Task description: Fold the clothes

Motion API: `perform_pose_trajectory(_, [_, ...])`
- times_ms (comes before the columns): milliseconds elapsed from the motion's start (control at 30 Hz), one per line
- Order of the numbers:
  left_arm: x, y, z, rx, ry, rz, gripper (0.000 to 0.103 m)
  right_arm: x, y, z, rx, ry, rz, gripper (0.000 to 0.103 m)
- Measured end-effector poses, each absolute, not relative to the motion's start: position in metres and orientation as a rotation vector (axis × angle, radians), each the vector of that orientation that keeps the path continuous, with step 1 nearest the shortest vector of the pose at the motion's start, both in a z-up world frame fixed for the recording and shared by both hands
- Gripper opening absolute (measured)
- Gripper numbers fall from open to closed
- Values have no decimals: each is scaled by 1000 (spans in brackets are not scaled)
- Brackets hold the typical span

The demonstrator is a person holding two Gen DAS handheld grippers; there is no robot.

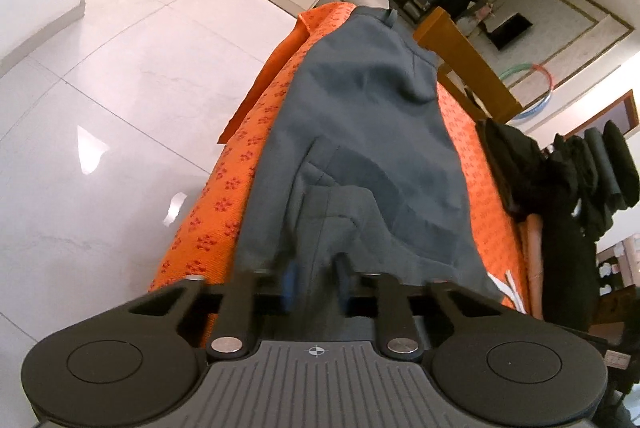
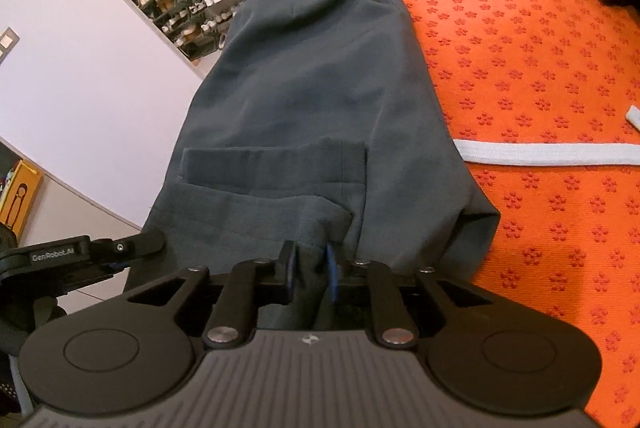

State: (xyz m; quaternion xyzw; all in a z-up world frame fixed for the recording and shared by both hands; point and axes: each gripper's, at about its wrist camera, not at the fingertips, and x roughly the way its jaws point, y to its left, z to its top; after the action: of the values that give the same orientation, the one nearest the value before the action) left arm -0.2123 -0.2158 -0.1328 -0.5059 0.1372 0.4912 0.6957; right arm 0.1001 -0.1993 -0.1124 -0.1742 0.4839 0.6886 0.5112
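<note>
A grey garment (image 2: 304,100), seemingly trousers or shorts with a flapped pocket (image 2: 276,164), is laid lengthwise on an orange flower-patterned cloth (image 2: 540,68) covering the table. Its waistband end lies at the far end of the cloth; its near hem hangs at the near edge, where both grippers are placed.

The left gripper (image 1: 316,284) is seen drawn together on a fold of the hem, fabric being pinched between its blue pads. The right gripper (image 2: 310,272) is likewise clamped on the hem, beside the pocket, with cloth bunched between its fingers. The left gripper is also visible in the right wrist view, just beside the garment's left edge.

The fabric is judged soft, light and limp; it is expected to sag and crease wherever unsupported, and to slide readily over the woven cloth. A hold at the two hem corners is judged suitable, so that the edge is kept taut when carried toward the waistband. A white strip (image 2: 548,152) lies on the cloth beside the garment's right edge.
</note>
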Motion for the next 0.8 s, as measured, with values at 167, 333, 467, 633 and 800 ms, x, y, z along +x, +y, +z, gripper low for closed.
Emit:
perform_pose_trajectory(167, [-214, -224, -116, -1088, 244, 1072, 7, 96, -207, -94, -386, 1083, 1688, 7])
perform_pose_trajectory(333, [-212, -217, -95, -1033, 211, 1058, 7, 90, -210, -55, -401, 928, 1730, 7])
perform_pose_trajectory(467, [-206, -212, -88, -974, 232, 1070, 7, 90, -199, -50, -395, 911, 1734, 7])
perform_pose_trajectory(633, [-205, -224, -78, -916, 230, 1061, 8, 84, -204, -36, -373, 901, 1789, 7])
perform_pose_trajectory(800, [-206, -229, -67, -847, 187, 1069, 8, 85, -212, -29, -340, 854, 1780, 7])
